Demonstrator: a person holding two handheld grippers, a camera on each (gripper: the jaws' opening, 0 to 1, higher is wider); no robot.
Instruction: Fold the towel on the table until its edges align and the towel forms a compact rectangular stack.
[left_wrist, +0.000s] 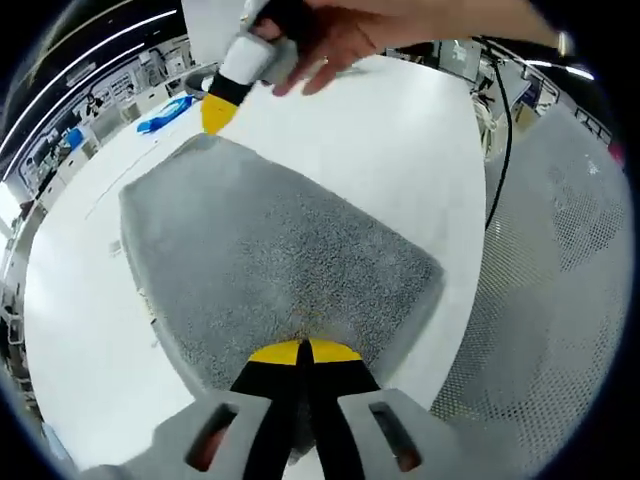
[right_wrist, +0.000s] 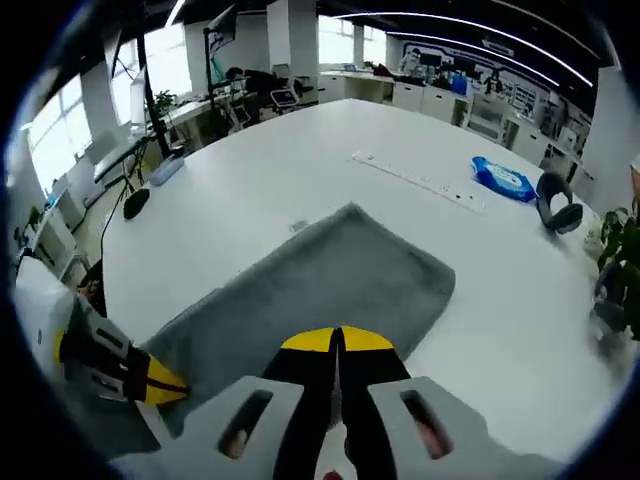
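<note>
A grey towel (left_wrist: 270, 250) lies spread flat on the white table (left_wrist: 400, 140). In the left gripper view my left gripper (left_wrist: 303, 352) has its yellow-tipped jaws pressed together on the towel's near edge. At the towel's far corner a hand holds my right gripper (left_wrist: 215, 112), tip down on the cloth. In the right gripper view the towel (right_wrist: 330, 280) stretches away from my right gripper (right_wrist: 335, 340), whose jaws are closed on its near edge. My left gripper (right_wrist: 150, 383) sits at the towel's lower left corner.
A blue packet (right_wrist: 503, 178), black headphones (right_wrist: 558, 212) and a long white strip (right_wrist: 415, 175) lie on the far side of the table. A black mouse (right_wrist: 136, 203) sits near the left edge. A black cable (left_wrist: 500, 130) hangs past the table edge beside grey perforated flooring (left_wrist: 560, 300).
</note>
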